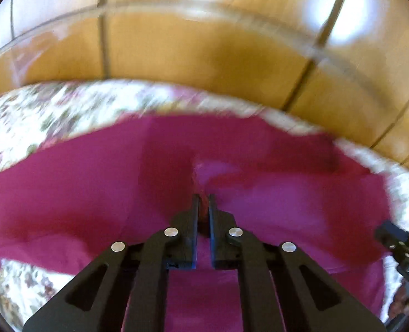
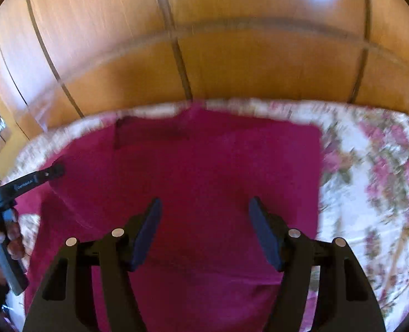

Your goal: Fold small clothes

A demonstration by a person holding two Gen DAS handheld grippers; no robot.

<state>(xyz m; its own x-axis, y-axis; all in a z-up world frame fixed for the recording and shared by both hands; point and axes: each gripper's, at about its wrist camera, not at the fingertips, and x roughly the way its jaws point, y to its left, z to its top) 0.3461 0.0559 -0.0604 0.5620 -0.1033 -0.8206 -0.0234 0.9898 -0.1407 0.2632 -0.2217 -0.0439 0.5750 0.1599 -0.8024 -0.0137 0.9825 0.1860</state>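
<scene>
A magenta garment [image 1: 93, 193] lies spread on a floral bedspread [image 1: 52, 113]. My left gripper [image 1: 203, 197] is shut on a pinched fold of the garment near its middle. In the right wrist view the same garment [image 2: 218, 166] lies mostly flat, with a darker folded part at its far edge. My right gripper [image 2: 204, 207] is open and empty, hovering above the garment's near half. The left gripper [image 2: 52, 171] shows at the left of that view, tip on the garment's left edge. The right gripper [image 1: 398, 246] shows at the right edge of the left wrist view.
The floral bedspread [image 2: 370, 179] extends to the right of the garment. Wooden wardrobe panels [image 2: 204, 55] stand just beyond the bed's far edge. Both views are motion-blurred.
</scene>
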